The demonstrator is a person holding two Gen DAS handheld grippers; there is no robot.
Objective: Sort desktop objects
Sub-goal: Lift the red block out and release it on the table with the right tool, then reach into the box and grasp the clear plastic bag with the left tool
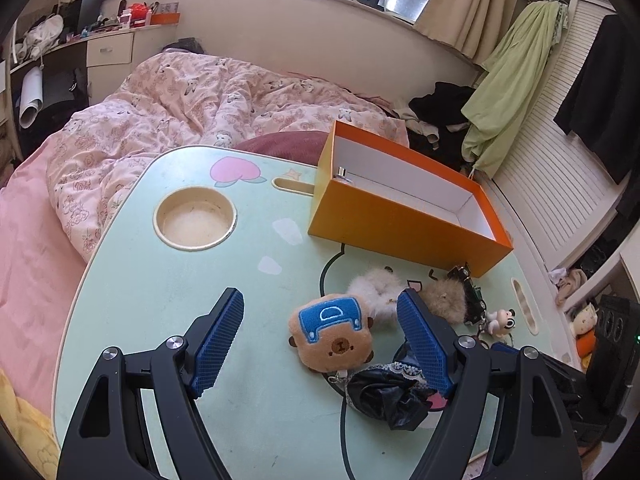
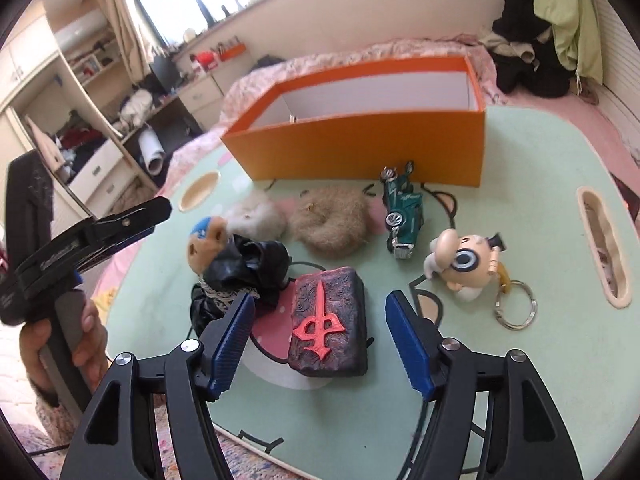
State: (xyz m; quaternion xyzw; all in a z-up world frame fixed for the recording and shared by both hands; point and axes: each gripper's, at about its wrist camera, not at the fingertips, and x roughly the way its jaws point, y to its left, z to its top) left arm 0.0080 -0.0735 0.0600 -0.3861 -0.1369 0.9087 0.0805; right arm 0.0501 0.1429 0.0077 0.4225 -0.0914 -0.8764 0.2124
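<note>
Right gripper (image 2: 320,328) hangs over the near edge of the pale green table (image 2: 520,152) with its blue pads apart – the dark mahjong-tile block (image 2: 328,326) with a red character lies flat between them, and neither pad touches it. Left gripper (image 1: 320,332) is spread wide too and grips nothing; in its own view the brown bear plush (image 1: 334,334) with a blue patch lies on the table between its fingers, with a crumpled black lace-trimmed cloth (image 1: 384,394) just beside the bear. Behind these sit a white fluffy ball (image 2: 256,216) and a tan one (image 2: 330,222), close together, then a green toy car (image 2: 402,214) and a big-eyed cartoon keychain figure (image 2: 466,262) with its ring lying toward the table's edge. An orange box (image 2: 360,148) stands open at the back of the table, white inside – a small metallic thing (image 1: 342,172) shows in one corner. A person's hand (image 2: 60,344) holds the left gripper's handle
</note>
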